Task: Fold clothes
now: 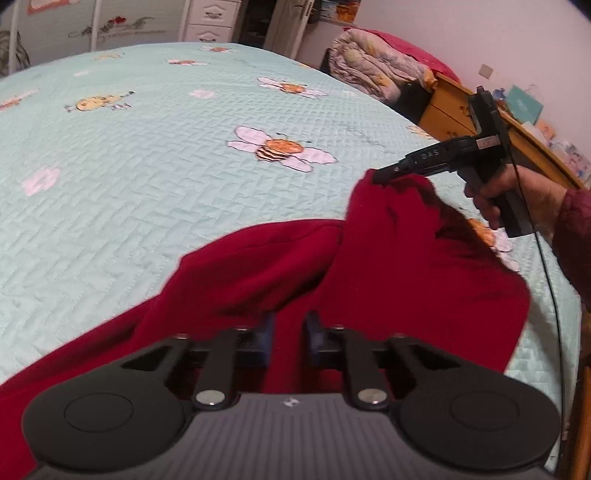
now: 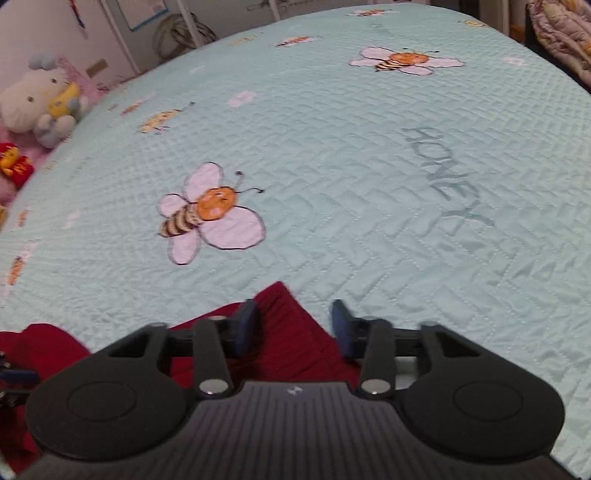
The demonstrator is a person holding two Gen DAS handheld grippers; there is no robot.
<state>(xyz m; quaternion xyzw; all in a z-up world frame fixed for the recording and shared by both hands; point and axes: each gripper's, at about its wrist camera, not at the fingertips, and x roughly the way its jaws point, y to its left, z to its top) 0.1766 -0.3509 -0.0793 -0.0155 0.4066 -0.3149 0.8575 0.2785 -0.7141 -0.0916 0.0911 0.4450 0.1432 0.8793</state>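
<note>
So the left gripper (image 1: 288, 338) is hovering part-open over the red garment (image 1: 369, 266) lying on the bee quilt (image 1: 147, 166), only its camera catching the right gripper (image 1: 384, 175) pinching a raised corner, while the right view's showing "HONEY" (image 2: 448, 177) stitching.

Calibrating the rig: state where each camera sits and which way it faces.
Left wrist: on the left gripper, looking across the red garment and bedspread toward the drawers; shows its own fingers, the right gripper and right hand.
Right wrist: on the right gripper, looking across the bedspread toward the plush toys; shows its own fingers.
Shared: red garment, bedspread.
</note>
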